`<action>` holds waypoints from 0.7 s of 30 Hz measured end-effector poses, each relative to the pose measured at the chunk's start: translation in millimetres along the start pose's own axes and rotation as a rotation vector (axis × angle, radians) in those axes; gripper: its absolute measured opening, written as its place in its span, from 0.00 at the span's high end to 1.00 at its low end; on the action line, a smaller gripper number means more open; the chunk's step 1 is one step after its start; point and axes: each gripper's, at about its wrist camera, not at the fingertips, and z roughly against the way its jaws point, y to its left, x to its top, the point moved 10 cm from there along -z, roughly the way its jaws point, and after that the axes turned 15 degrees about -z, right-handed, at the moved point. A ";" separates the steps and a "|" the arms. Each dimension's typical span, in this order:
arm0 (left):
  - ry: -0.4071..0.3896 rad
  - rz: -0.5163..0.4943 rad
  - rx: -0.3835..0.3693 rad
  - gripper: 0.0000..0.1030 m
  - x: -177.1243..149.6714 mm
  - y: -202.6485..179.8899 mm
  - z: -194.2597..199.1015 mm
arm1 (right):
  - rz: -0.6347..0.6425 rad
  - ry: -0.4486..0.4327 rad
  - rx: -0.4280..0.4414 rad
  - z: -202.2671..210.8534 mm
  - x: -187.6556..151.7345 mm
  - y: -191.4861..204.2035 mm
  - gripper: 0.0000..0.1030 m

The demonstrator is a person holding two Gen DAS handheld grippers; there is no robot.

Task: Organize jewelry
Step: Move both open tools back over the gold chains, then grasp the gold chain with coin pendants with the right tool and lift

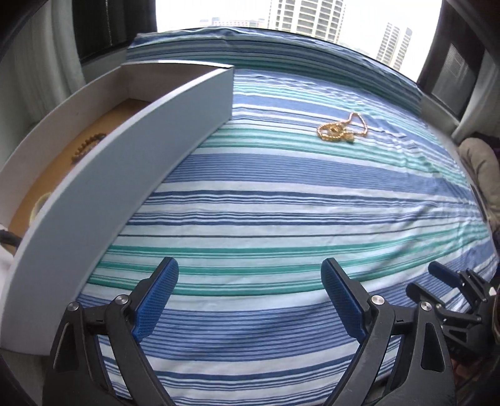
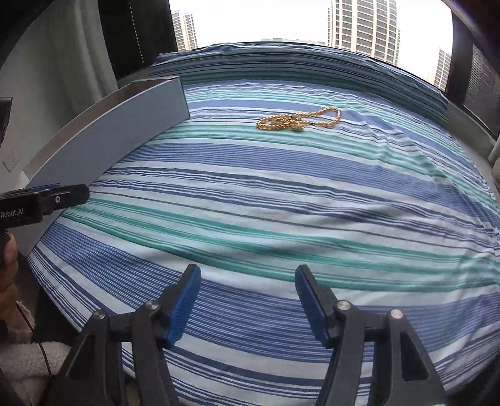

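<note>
1. One striped cloth (image 1: 281, 203) in blue, teal and white covers the whole work surface; both grippers hover above its near edge.
2. One gold chain (image 1: 339, 128) lies bunched on the cloth toward the far side, well apart from both grippers. It looks like a single tangled piece with a loop sticking out; whether it is one chain or more than one, I cannot tell. A small pale-green piece sits at its near edge.
3. One open grey box (image 1: 131, 156) stands on the left part of the cloth, its long wall running away from the camera. Its floor is brown.
4. Inside the box two items show in the left wrist view: one dark beaded bracelet (image 1: 89, 145) near the middle, and one pale translucent ring (image 1: 39, 206) closer in, partly hidden by the wall.
5. The left gripper (image 1: 250, 299) has its two blue-padded fingers spread wide, with nothing between them.
6. The right gripper (image 2: 247, 299) likewise has two fingers spread apart and holds nothing.
7. Through the window behind, several tall buildings (image 2: 362, 22) stand against a white sky.
</note>
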 end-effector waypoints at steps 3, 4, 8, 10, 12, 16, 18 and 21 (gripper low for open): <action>0.007 -0.007 -0.032 0.10 9.1 -15.4 -10.1 | -0.052 0.000 0.007 0.9 1.2 -22.2 0.38; 0.006 -0.010 -0.044 0.10 12.6 -20.2 -12.2 | -0.061 0.005 0.015 -0.6 4.6 -27.5 0.38; -0.014 -0.039 -0.065 0.10 28.3 -33.5 -18.3 | -0.122 0.015 0.049 -4.2 31.5 -44.5 0.38; -0.013 -0.041 -0.071 0.10 34.8 -35.4 -22.1 | -0.155 0.014 0.069 -6.3 46.1 -49.0 0.38; -0.004 -0.031 -0.076 0.10 38.4 -35.5 -28.2 | -0.162 0.031 0.131 -10.7 65.1 -44.1 0.38; 0.008 0.003 -0.087 0.10 34.9 -32.9 -35.6 | -0.138 0.095 0.224 -34.6 125.6 -29.5 0.51; 0.018 0.022 -0.100 0.10 28.1 -30.6 -37.7 | -0.129 0.119 0.208 -57.4 160.9 -26.5 0.59; 0.040 0.038 -0.092 0.10 18.1 -21.0 -40.3 | -0.137 0.197 0.207 -100.1 201.6 -15.6 0.60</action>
